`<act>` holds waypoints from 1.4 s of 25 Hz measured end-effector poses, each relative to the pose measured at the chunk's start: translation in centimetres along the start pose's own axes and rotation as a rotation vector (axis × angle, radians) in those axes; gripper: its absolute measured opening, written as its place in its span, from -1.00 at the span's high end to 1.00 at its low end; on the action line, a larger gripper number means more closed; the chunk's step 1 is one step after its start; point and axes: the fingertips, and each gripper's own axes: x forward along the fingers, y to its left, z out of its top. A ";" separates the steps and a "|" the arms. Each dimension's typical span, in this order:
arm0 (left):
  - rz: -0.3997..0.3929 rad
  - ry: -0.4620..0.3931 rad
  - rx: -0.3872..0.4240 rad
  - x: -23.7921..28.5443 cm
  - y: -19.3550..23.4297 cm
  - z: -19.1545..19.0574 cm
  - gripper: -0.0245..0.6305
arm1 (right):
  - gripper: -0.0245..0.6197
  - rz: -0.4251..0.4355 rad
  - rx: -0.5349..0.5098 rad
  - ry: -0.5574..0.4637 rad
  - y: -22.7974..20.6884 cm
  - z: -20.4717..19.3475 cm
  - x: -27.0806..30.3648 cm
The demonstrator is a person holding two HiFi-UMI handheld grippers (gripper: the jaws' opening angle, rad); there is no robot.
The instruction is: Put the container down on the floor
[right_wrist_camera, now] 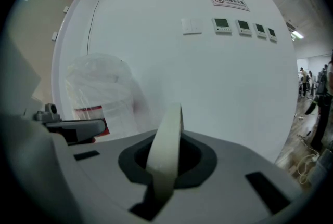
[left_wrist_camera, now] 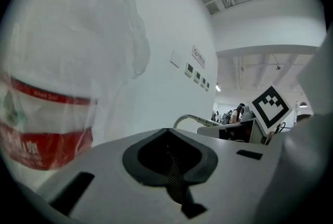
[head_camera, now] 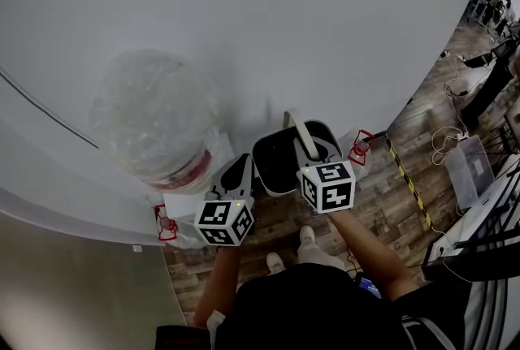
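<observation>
The container [head_camera: 276, 163] is a dark bin with a pale rim, close to the white wall. Its cream band handle [head_camera: 302, 135] stands upright. My right gripper [head_camera: 314, 152] is shut on that handle [right_wrist_camera: 165, 149], which runs up between the jaws in the right gripper view. From the head view I cannot tell whether the bin touches the floor. To the left of the bin, my left gripper [head_camera: 236, 176] has its jaws shut with nothing between them [left_wrist_camera: 174, 176]. The handle [left_wrist_camera: 188, 119] and the right gripper's marker cube [left_wrist_camera: 270, 106] show in the left gripper view.
A large water bottle [head_camera: 158, 119] wrapped in clear plastic, with a red label, stands left of the bin. Small red objects [head_camera: 360, 147] [head_camera: 165, 223] lie on the wooden floor. A yellow-black tape strip [head_camera: 406, 178] runs to the right. Cables and tables [head_camera: 479, 202] crowd the right side.
</observation>
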 end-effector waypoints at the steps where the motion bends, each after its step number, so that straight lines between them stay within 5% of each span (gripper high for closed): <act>1: 0.001 0.006 -0.007 0.3 0.1 -0.2 0.87 | 0.82 0.000 0.002 0.006 -0.3 -0.1 0.2; 35: 0.081 0.240 -0.182 6.2 1.7 -14.5 0.87 | 0.82 0.060 0.009 0.256 -4.7 -11.1 8.3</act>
